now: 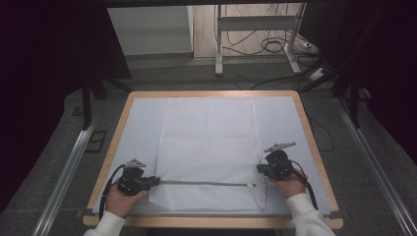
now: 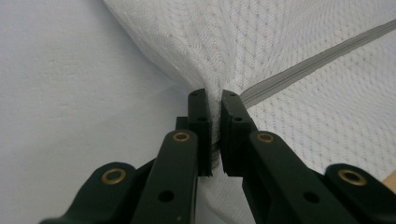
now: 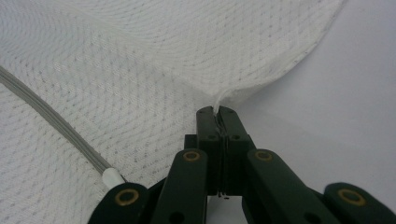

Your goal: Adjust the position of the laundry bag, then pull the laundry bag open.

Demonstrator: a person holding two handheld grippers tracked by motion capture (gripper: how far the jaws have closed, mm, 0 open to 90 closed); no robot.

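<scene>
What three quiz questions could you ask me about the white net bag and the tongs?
1. True or false: both tongs pinch the mesh bag.
2. What grey strip runs across the bag between the left tongs and the right tongs?
3. The bag lies on: A) the floor, B) the table, C) a chair?

Key: 1. True, each is clamped on fabric. 2. The zipper. 3. B.

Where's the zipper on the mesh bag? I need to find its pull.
In the high view the zipper runs across the near end of the mesh bag, between the left tool and right tool.
</scene>
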